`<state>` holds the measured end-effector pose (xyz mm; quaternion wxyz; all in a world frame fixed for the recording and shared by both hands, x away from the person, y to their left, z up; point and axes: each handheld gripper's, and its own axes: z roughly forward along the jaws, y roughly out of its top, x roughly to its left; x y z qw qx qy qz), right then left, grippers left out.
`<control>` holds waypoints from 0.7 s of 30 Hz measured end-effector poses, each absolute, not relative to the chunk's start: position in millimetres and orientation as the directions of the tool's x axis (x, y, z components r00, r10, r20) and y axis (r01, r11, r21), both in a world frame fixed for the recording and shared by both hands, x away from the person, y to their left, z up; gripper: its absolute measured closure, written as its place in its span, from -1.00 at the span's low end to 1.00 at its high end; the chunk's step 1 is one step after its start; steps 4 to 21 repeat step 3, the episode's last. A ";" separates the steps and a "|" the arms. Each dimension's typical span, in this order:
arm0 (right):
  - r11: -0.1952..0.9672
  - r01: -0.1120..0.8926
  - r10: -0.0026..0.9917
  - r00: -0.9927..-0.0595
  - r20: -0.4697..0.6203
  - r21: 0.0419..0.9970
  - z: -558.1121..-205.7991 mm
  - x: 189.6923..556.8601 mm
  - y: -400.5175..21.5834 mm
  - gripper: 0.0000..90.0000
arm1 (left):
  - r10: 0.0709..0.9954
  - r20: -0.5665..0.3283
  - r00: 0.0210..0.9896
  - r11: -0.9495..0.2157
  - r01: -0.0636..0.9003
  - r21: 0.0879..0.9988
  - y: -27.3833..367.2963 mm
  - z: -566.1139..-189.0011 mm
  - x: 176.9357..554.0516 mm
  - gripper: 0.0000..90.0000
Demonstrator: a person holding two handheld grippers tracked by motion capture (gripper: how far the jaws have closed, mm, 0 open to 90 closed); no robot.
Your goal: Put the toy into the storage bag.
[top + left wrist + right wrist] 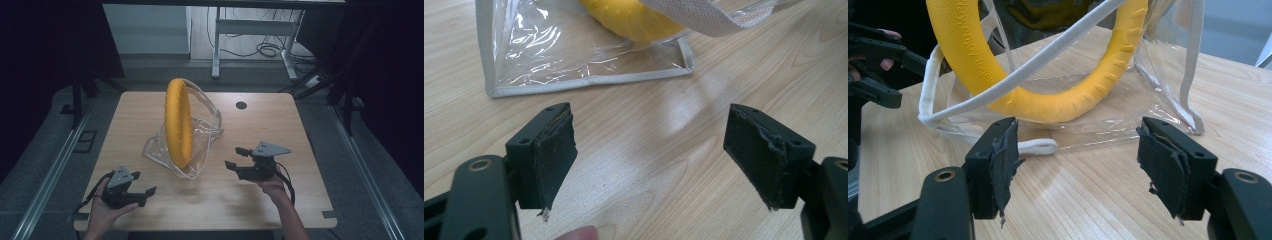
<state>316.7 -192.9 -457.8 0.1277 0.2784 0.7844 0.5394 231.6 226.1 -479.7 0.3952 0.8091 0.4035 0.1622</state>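
Nearest the person, at the front edge of the pale wooden worktop (220,200), the left tongs (142,196) sit in the left hand (102,207), released, jaws spread wide with bare wood between them, in front and to the left of the clear plastic tote bag with grey fabric trim (192,142). The right tongs (237,157) are held in the right hand (272,185) just to the right of that bag, likewise released and grasping nothing, jaws pointing toward it. The bag lies near the middle of the worktop, and a large yellow foam ring (179,120) stands upright on edge inside it, the bag's handles looping around the ring. Beyond the bag, toward the far edge, is a small round black cable hole (241,105).
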 end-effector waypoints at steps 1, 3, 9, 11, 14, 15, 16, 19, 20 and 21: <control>0.273 0.296 0.576 -0.813 0.091 0.915 -458.4 316.4 -192.0 -0.28 | 0.781 -0.056 0.622 -0.363 0.524 0.770 226.1 -479.7 231.6 -0.54; 0.283 0.296 0.576 -0.813 0.085 0.912 -460.5 315.9 -190.7 -0.28 | 0.781 -0.054 0.623 -0.364 0.524 0.770 226.3 -479.7 231.5 -0.54; 0.283 0.296 0.576 -0.813 0.085 0.912 -460.5 315.9 -190.7 -0.28 | 0.781 -0.054 0.623 -0.364 0.524 0.770 226.3 -479.7 231.5 -0.54; 0.283 0.296 0.576 -0.813 0.085 0.912 -460.5 315.9 -190.7 -0.28 | 0.781 -0.054 0.623 -0.364 0.524 0.770 226.3 -479.7 231.5 -0.54; 0.283 0.296 0.576 -0.813 0.085 0.912 -460.5 315.9 -190.7 -0.28 | 0.781 -0.054 0.623 -0.364 0.524 0.770 226.3 -479.7 231.5 -0.54; 0.283 0.296 0.576 -0.813 0.085 0.912 -460.5 315.9 -190.7 -0.28 | 0.781 -0.054 0.623 -0.364 0.524 0.770 226.3 -479.7 231.5 -0.54; 0.283 0.296 0.576 -0.813 0.085 0.912 -460.5 315.9 -190.7 -0.28 | 0.781 -0.054 0.623 -0.364 0.524 0.770 226.3 -479.7 231.5 -0.54; 0.283 0.296 0.576 -0.813 0.085 0.912 -460.5 315.9 -190.7 -0.28 | 0.781 -0.054 0.623 -0.364 0.524 0.770 226.3 -479.7 231.5 -0.54; 0.283 0.296 0.576 -0.813 0.085 0.912 -460.5 315.9 -190.7 -0.28 | 0.781 -0.054 0.623 -0.364 0.524 0.770 226.3 -479.7 231.5 -0.54; 0.283 0.296 0.576 -0.813 0.085 0.912 -460.5 315.9 -190.7 -0.28 | 0.781 -0.054 0.623 -0.364 0.524 0.770 226.3 -479.7 231.5 -0.54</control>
